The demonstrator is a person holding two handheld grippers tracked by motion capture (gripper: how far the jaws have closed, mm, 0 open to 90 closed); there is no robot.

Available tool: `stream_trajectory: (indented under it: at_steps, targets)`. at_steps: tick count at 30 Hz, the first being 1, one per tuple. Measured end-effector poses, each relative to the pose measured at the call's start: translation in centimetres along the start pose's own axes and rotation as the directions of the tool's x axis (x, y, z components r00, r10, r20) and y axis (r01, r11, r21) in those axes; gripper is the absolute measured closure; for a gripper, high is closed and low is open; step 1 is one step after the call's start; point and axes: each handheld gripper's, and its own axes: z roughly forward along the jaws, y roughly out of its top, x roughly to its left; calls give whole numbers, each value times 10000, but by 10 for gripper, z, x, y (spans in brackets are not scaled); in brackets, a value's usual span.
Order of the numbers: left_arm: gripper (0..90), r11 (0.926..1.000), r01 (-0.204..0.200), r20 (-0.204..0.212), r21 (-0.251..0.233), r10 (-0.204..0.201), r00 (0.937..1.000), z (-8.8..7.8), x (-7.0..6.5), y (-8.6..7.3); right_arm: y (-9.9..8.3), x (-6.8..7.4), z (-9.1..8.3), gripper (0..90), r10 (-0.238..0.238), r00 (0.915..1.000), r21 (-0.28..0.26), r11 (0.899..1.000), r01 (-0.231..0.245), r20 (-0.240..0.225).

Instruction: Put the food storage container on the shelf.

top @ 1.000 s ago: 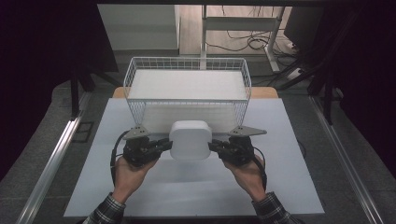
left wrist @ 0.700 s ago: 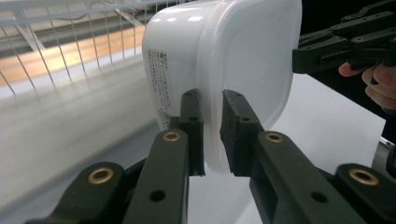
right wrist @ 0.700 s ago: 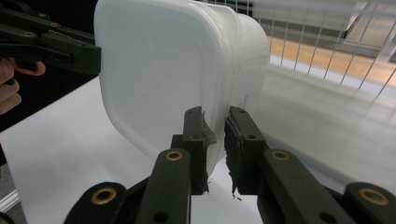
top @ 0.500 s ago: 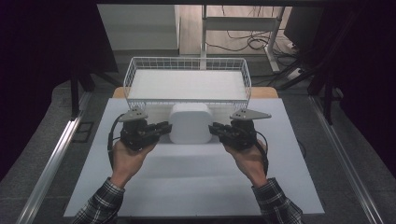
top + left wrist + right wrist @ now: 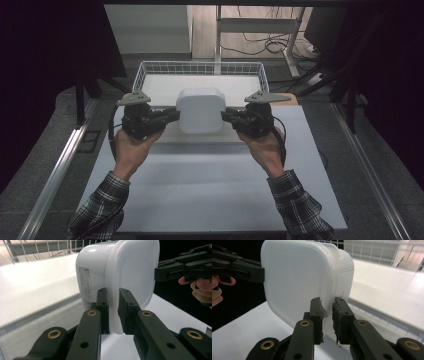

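Observation:
A white plastic container (image 5: 201, 110) with a lid hangs in the air in front of the wire basket (image 5: 145, 70), tipped on its side. My left gripper (image 5: 174, 115) is shut on its left rim, the lid's edge pinched between the pads (image 5: 113, 312). My right gripper (image 5: 226, 116) is shut on the opposite rim (image 5: 328, 315). In the left gripper view the container (image 5: 117, 272) shows a printed label on its side, and the other gripper grips its far edge. The right gripper view shows the container (image 5: 297, 280) lid-side on.
The white wire basket stands at the back of the white table (image 5: 210, 190), its floor lined white. Metal rails (image 5: 55, 175) run along both sides of the table. A desk frame and cables (image 5: 260, 45) lie on the floor beyond.
Both grippers have lifted the container together, up and toward the basket. It has also tipped, so its lid side now faces the camera. Neither grip has shifted.

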Motion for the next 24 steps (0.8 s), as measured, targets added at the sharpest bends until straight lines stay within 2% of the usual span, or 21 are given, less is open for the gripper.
stream_trajectory:
  at_steps: [9, 14, 17, 24]
  targets:
    - [804, 9997, 100, 4, -205, -100, 10000, 5, 16, 27, 29, -11, 9, 774, 70, 9998, -256, 9997, -65, 212]
    - [803, 9997, 192, -12, -175, -192, 9998, 9, 22, 32, 35, -16, 15, 772, 141, 9995, -224, 9997, -135, 268]
    - [801, 9990, 390, 35, -234, -390, 9992, 14, 30, 36, 39, -22, 22, 768, 316, 9991, -175, 9994, -312, 275]
    - [793, 9975, 627, 111, -332, -623, 9980, 20, 39, 37, 46, -28, 32, 756, 479, 9982, -55, 9988, -477, 374]
